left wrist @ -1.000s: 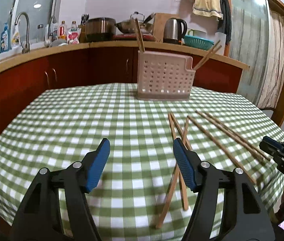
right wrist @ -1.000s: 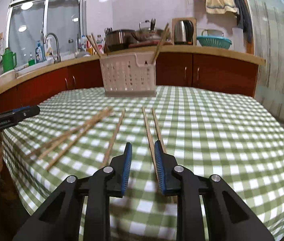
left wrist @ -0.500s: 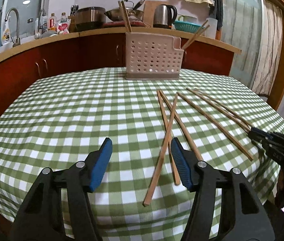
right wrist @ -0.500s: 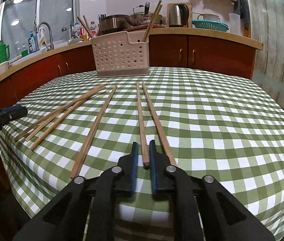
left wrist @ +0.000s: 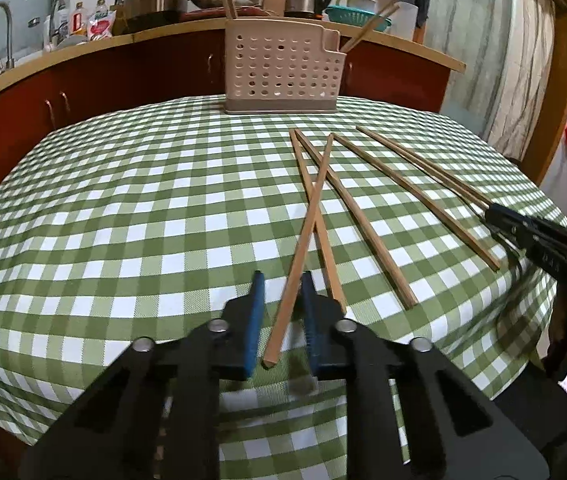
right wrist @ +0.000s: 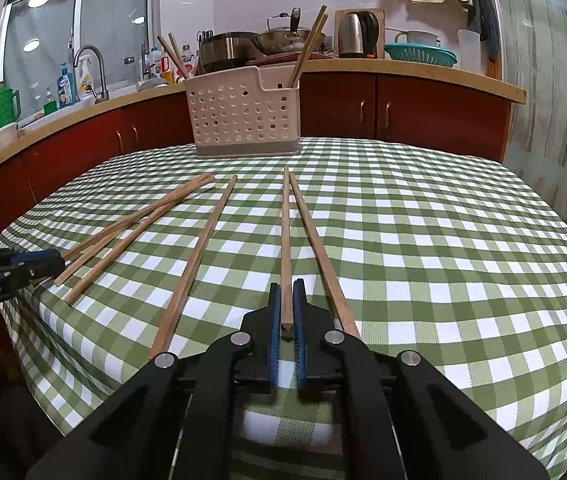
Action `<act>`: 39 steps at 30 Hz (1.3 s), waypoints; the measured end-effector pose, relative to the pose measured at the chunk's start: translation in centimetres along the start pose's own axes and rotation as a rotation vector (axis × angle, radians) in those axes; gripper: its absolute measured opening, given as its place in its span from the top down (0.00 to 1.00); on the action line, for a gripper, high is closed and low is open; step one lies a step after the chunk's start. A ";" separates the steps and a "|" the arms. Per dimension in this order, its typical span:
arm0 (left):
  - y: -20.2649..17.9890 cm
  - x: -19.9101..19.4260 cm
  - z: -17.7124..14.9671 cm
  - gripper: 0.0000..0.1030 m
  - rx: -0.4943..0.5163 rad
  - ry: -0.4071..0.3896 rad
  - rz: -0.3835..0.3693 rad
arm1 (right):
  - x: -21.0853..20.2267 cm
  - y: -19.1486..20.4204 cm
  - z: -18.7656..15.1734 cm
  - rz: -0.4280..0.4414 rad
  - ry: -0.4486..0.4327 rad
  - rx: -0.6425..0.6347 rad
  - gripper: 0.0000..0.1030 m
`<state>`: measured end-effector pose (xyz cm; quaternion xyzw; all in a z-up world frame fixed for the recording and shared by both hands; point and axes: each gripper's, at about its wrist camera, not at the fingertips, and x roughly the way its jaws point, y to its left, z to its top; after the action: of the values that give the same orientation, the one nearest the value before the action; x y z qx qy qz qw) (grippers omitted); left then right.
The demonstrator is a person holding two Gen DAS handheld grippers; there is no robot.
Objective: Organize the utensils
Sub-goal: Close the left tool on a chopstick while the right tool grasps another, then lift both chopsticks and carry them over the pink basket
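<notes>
We are at the pick-up step: both grippers are taking a chopstick off the checked tablecloth point(left wrist: 123, 216) so that it can go into the perforated holder point(left wrist: 283, 72) at the far side of the table.

Our left gripper point(left wrist: 282, 316) is closing, with the near end of the crossed chopstick point(left wrist: 307, 236) between its blue pads point(left wrist: 254, 320); a gap shows on either side, so it does not grip yet. That stick lies slantwise over a second chopstick point(left wrist: 315, 216), well short of the holder.

Our right gripper point(right wrist: 287, 320) is clamped on the near end of a straight chopstick point(right wrist: 285, 240) that points toward the holder point(right wrist: 243, 116). Another chopstick point(right wrist: 317, 256) lies just beside it on the right and runs under the gripper's right finger.

Next, we judge, the left jaws must finish closing, then both sticks must lift tip-up and travel to the holder's open top, where other chopsticks already lean in two places.

The cloth between us and the holder is bare apart from the loose sticks, so there is room to carry. The table edge is right below both grippers, and the cloth hangs over it. Lifting the crossed stick may nudge the one beneath it.
</notes>
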<state>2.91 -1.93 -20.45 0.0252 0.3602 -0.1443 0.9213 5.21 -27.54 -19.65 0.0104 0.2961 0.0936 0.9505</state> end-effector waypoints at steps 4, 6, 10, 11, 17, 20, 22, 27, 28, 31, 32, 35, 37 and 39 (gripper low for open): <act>-0.3 -0.5 0.0 0.93 0.018 -0.015 0.006 | -0.5 0.2 0.4 -0.001 -0.019 0.001 0.93; -0.4 -0.9 0.3 0.94 0.025 -0.034 0.015 | -1.0 0.3 0.7 -0.001 -0.038 0.001 0.93; -0.4 -2.0 0.9 0.94 0.035 -0.087 0.040 | -2.2 0.7 1.9 0.001 -0.079 -0.001 0.93; -0.3 -2.3 1.1 0.94 0.035 -0.099 0.043 | -2.5 0.8 2.1 0.001 -0.089 -0.002 0.93; 0.1 -4.7 2.7 0.94 0.032 -0.185 0.074 | -4.5 1.4 4.1 0.008 -0.157 -0.013 0.93; 0.3 -5.6 3.3 0.94 0.024 -0.213 0.081 | -5.2 1.7 4.9 0.012 -0.181 -0.014 0.93; 0.4 -6.3 3.8 0.94 0.020 -0.234 0.085 | -5.6 1.9 5.2 0.014 -0.194 -0.016 0.93; 0.6 -7.8 5.0 0.94 0.018 -0.280 0.094 | -6.5 2.2 6.3 0.016 -0.224 -0.018 0.93; 0.6 -8.0 5.3 0.94 0.017 -0.286 0.094 | -6.7 2.2 6.4 0.017 -0.228 -0.016 0.93; 0.8 -8.7 6.1 0.94 0.013 -0.312 0.099 | -7.2 2.2 7.0 0.020 -0.242 -0.008 0.93; 0.8 -8.9 6.4 0.94 0.012 -0.318 0.100 | -7.4 2.2 7.3 0.019 -0.249 -0.005 0.93; 0.9 -9.7 7.2 0.94 0.004 -0.341 0.099 | -7.9 2.2 7.9 0.024 -0.261 0.006 0.93; 1.1 -10.2 7.9 0.94 -0.003 -0.357 0.098 | -8.2 2.2 8.5 0.024 -0.272 0.010 0.93; 1.4 -10.4 8.6 0.94 -0.010 -0.366 0.096 | -8.3 2.3 8.9 0.023 -0.280 0.009 0.93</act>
<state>1.69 0.66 -7.21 0.0112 0.1858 -0.1009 0.9773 3.09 -26.51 -7.49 0.0310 0.1607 0.1007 0.9814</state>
